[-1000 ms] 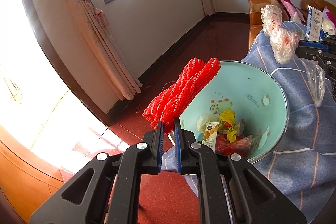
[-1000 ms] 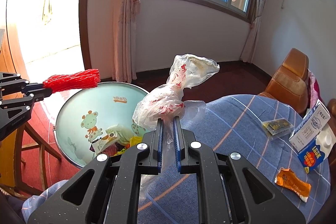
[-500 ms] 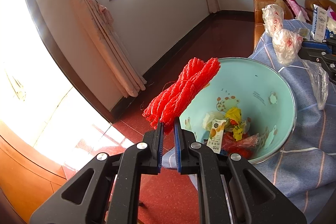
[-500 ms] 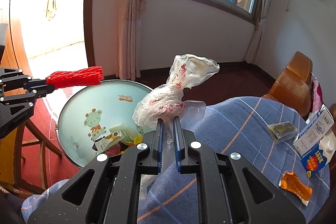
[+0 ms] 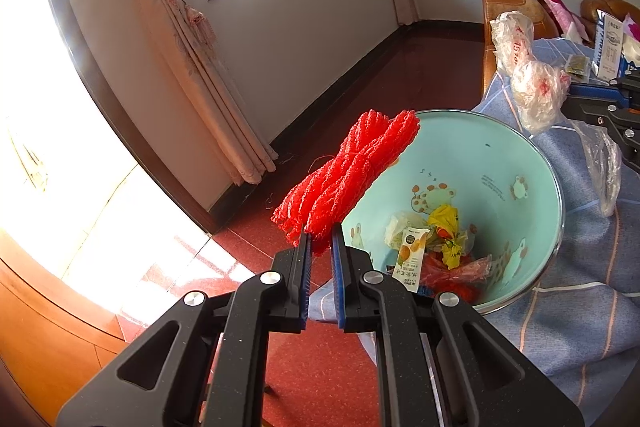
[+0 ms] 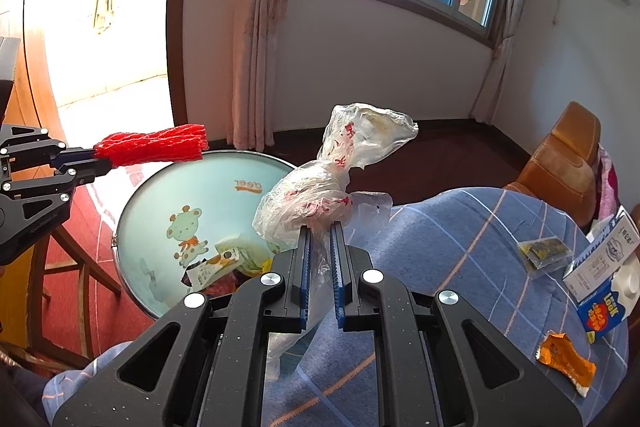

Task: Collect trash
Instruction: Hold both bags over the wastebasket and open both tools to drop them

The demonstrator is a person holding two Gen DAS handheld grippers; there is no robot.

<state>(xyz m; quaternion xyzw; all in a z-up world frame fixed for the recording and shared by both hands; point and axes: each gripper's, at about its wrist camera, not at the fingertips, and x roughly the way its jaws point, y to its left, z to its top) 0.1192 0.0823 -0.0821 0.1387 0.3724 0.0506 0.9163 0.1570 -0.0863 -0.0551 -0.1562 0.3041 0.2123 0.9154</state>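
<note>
Left gripper [image 5: 320,235]: I have its fingers clamped on the near end of a red mesh net [image 5: 348,175]; only a narrow slot shows between the blue pads, and the net fills it at the tips.
Red mesh net: bunched into a thick, knobbly roll of bright red netting; it sticks out forward past the fingers, with its far end over the near rim of the basin; from the right wrist view it lies about level above that rim.
Right gripper [image 6: 320,231]: I see its fingers pinched on a clear plastic bag [image 6: 340,179]; the thin film runs down between the pads.
Clear plastic bag: crumpled, see-through, with red print; twisted at the middle into two puffs, the upper one standing above the fingers; it is held just beside the basin, over the edge of the bench.
Basin [image 5: 520,163]: pale teal with cartoon animals and a metal rim; wrappers, a yellow scrap and a small drink sachet lie at its bottom.
Bench [image 6: 460,227]: covered by a blue checked cloth; further right lie a dark sachet [image 6: 544,251], a milk carton [image 6: 604,279] and an orange wrapper [image 6: 566,361].
</note>
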